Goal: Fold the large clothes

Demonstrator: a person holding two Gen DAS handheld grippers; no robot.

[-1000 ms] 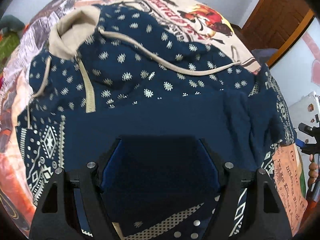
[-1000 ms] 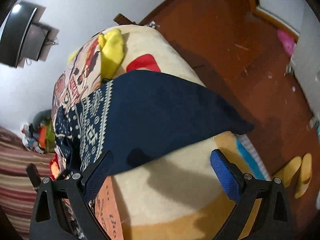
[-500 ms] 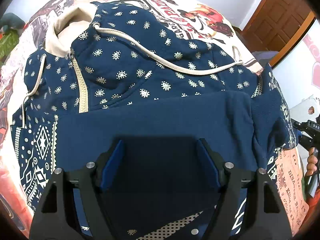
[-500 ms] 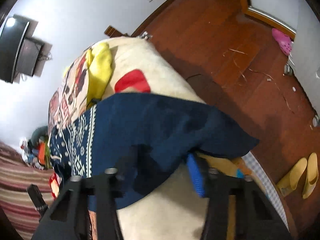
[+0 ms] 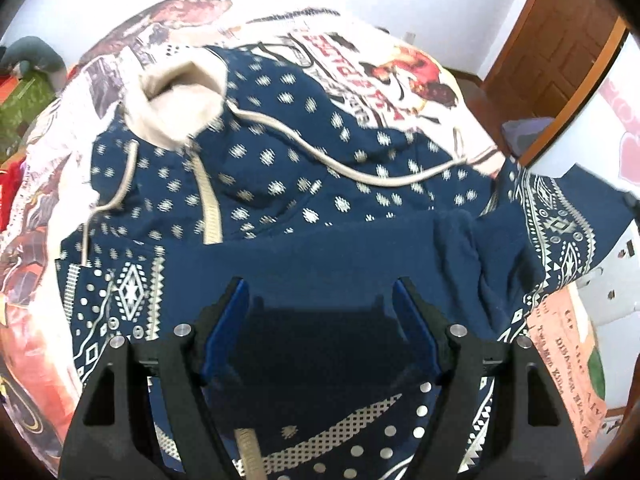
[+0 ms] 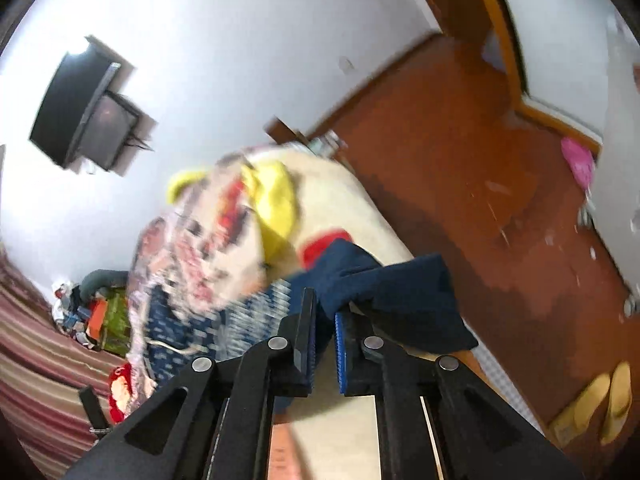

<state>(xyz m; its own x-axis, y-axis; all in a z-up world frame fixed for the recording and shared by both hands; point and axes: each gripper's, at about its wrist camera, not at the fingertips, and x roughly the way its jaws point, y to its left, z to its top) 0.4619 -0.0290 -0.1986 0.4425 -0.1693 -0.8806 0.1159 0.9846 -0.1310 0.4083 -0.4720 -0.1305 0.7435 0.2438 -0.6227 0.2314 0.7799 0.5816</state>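
Now your hoodie (image 5: 304,184) lies flat on the printed blanket (image 5: 400,64) of the bed, its long axis running away from your left gripper (image 5: 320,320): the beige hood (image 5: 176,100) points to the far upper left, the patterned hem sits under the fingers. A plain navy panel lies folded across its middle. Your left gripper hovers over that panel with its pads spread wide apart. Your right gripper (image 6: 322,332) is clamped on a navy sleeve (image 6: 400,292) at the bed's edge, above a red-brown wooden floor (image 6: 460,140). A dark screen (image 6: 80,108) hangs on the white wall; yellow slippers (image 6: 604,404) sit below.
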